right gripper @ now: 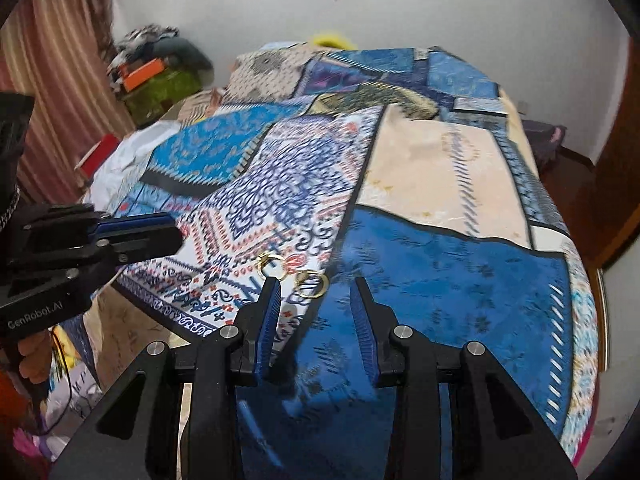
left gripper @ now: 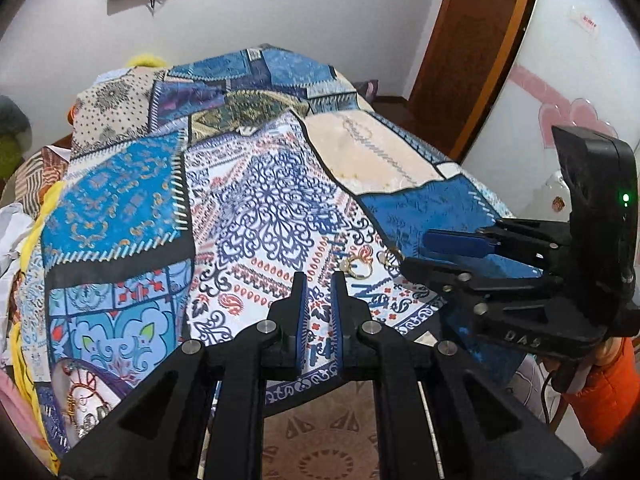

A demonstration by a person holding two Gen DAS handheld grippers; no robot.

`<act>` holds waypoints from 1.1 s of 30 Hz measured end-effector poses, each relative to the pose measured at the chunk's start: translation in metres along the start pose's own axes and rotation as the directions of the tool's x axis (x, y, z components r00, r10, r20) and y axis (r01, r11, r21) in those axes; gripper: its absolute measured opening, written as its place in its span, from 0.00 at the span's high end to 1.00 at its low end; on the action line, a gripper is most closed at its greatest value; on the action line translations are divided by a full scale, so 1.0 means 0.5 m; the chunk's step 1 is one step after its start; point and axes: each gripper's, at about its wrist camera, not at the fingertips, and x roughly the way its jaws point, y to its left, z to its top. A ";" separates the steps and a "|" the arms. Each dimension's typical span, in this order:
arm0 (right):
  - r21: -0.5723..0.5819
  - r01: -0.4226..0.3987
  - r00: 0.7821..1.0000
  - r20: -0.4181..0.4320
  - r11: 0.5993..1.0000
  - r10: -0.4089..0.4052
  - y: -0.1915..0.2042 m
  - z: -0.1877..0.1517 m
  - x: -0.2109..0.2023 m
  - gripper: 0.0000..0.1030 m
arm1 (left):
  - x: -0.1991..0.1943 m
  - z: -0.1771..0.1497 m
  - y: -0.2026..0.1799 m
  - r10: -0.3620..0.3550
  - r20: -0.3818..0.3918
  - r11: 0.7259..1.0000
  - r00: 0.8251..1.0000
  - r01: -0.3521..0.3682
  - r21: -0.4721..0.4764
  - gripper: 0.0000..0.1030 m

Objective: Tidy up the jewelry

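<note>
On the blue-and-white patchwork-print bedspread (left gripper: 272, 200), near its front edge, we see two thin gold rings lying flat: one gold ring w/ a small pale stone (left gripper: 357, 267) on the white patterned patch, and a second plain gold ring (right gripper: 311, 282) just beside it, close to the solid blue patch. Neither ring is held. Our left gripper (left gripper: 320, 282) hovers just short of the stone ring, jaws nearly closed w/ only a narrow gap, nothing between them. Our right gripper (right gripper: 316, 288) sits right above the rings, jaws spread wide, empty; its left finger (right gripper: 270, 308) partly overlaps the stone ring in the right wrist view. Whether it touches, we can't tell.
</note>
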 end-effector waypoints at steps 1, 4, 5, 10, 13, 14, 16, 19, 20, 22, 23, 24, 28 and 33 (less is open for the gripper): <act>-0.013 -0.001 1.000 -0.002 1.000 0.001 0.002 -0.002 0.006 0.68 | 0.004 -0.001 -0.001 -0.001 -0.003 1.000 1.000 0.001 -0.001 0.91; -0.045 -0.007 1.000 -0.017 0.999 0.006 0.009 -0.005 0.022 0.68 | 0.014 0.000 0.002 -0.005 -0.010 1.000 1.000 0.005 -0.005 0.91; -0.054 -0.002 1.000 -0.018 0.999 0.001 0.009 -0.006 0.026 0.68 | 0.017 0.001 0.004 -0.006 -0.013 1.000 1.000 0.006 -0.007 0.91; -0.055 0.009 1.000 -0.013 0.998 -0.010 -0.004 -0.008 0.034 0.70 | 0.037 0.006 0.009 -0.022 -0.031 1.000 0.999 0.021 -0.020 0.91; -0.057 0.023 1.000 -0.005 0.998 -0.023 -0.010 -0.013 0.036 0.79 | 0.052 0.008 0.005 -0.033 -0.044 0.999 0.998 0.032 -0.020 0.84; -0.052 0.026 1.000 -0.003 0.998 -0.026 -0.011 -0.013 0.036 0.84 | 0.056 0.010 0.004 -0.035 -0.046 0.999 0.998 0.034 -0.019 0.80; -0.026 0.016 1.000 0.001 1.000 -0.016 -0.019 -0.013 0.034 0.84 | 0.065 0.012 -0.003 -0.040 -0.053 0.999 0.998 0.039 -0.018 0.79; 0.009 0.015 1.000 0.014 1.000 -0.015 -0.031 -0.010 0.028 0.85 | 0.075 0.016 -0.012 -0.049 -0.057 0.999 0.997 0.049 -0.011 0.79; 0.019 0.013 1.000 0.018 1.000 -0.013 -0.035 -0.008 0.026 0.85 | 0.079 0.017 -0.015 -0.051 -0.056 0.999 0.997 0.050 -0.006 0.79; 0.033 0.009 1.000 0.027 0.999 -0.010 -0.042 -0.006 0.020 0.85 | 0.086 0.020 -0.021 -0.052 -0.056 0.999 0.997 0.052 -0.001 0.79; 0.039 0.010 0.999 0.034 0.999 -0.011 -0.045 -0.005 0.015 0.85 | 0.090 0.022 -0.023 -0.053 -0.057 0.999 0.997 0.053 0.000 0.79; 0.043 0.010 0.999 0.041 0.999 -0.012 -0.047 -0.004 0.010 0.85 | 0.096 0.024 -0.024 -0.045 -0.057 0.999 0.997 0.045 -0.001 0.79; 0.051 0.010 0.998 0.061 0.999 -0.013 -0.050 0.001 -0.005 0.85 | 0.114 0.026 -0.025 -0.047 -0.070 0.999 0.996 0.047 -0.011 0.79; 0.055 0.011 0.997 0.076 0.998 -0.016 -0.051 0.010 -0.017 0.85 | 0.121 0.022 -0.034 -0.049 -0.060 0.999 0.997 0.050 0.003 0.93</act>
